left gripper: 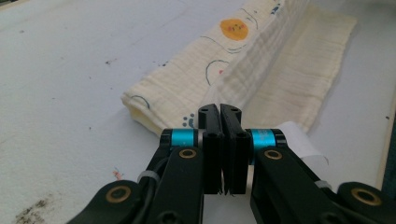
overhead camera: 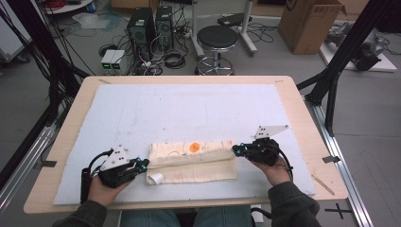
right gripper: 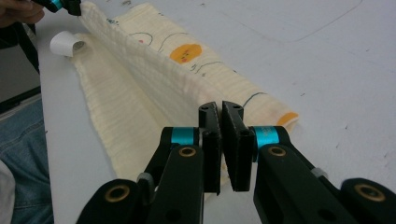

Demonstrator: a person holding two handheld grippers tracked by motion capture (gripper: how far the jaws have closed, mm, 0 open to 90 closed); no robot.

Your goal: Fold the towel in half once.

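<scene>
The left gripper (overhead camera: 143, 164) and right gripper (overhead camera: 236, 150) each pinch one end of the folded cream cloth with an orange dot (overhead camera: 194, 161).

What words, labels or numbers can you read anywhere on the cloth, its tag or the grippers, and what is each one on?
No readable text anywhere.
cloth: printed drawings, an orange round figure and blue lines, no letters.
white tag at the cloth's left end: curled, nothing legible.
left gripper and right gripper: no readable markings.
cardboard box on the floor: dark print at its top edge, too cut off to read.
</scene>
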